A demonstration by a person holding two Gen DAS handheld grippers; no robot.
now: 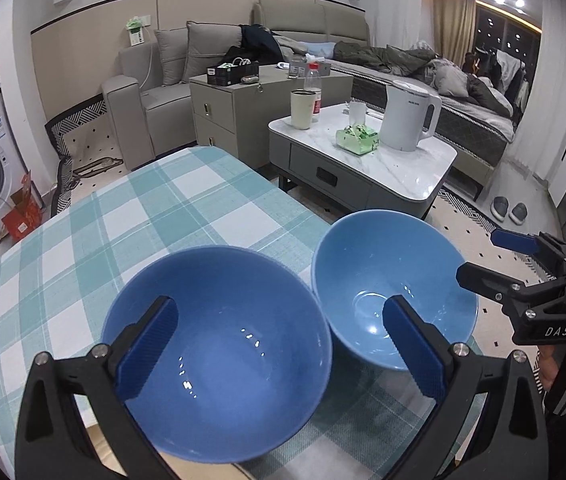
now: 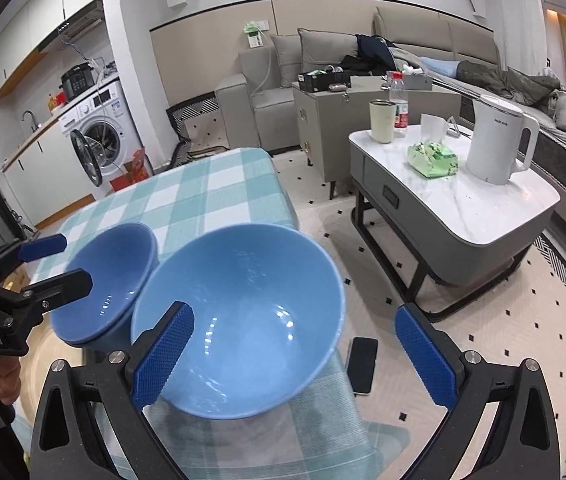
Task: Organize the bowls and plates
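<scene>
I count two blue bowls (image 1: 219, 344) (image 1: 393, 280) on my checked table (image 1: 123, 216), and one kettle (image 1: 409, 116), one cup (image 1: 302, 109), one bottle (image 1: 314, 88) on the far table (image 1: 403, 168).

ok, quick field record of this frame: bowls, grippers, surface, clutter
bowls: darker blue bowl left, lighter blue bowl right, both upright, empty, side by side
left gripper: open, over the darker bowl
right gripper: open, over the lighter bowl
surface: checked tablecloth
clutter: black phone beside the lighter bowl
</scene>
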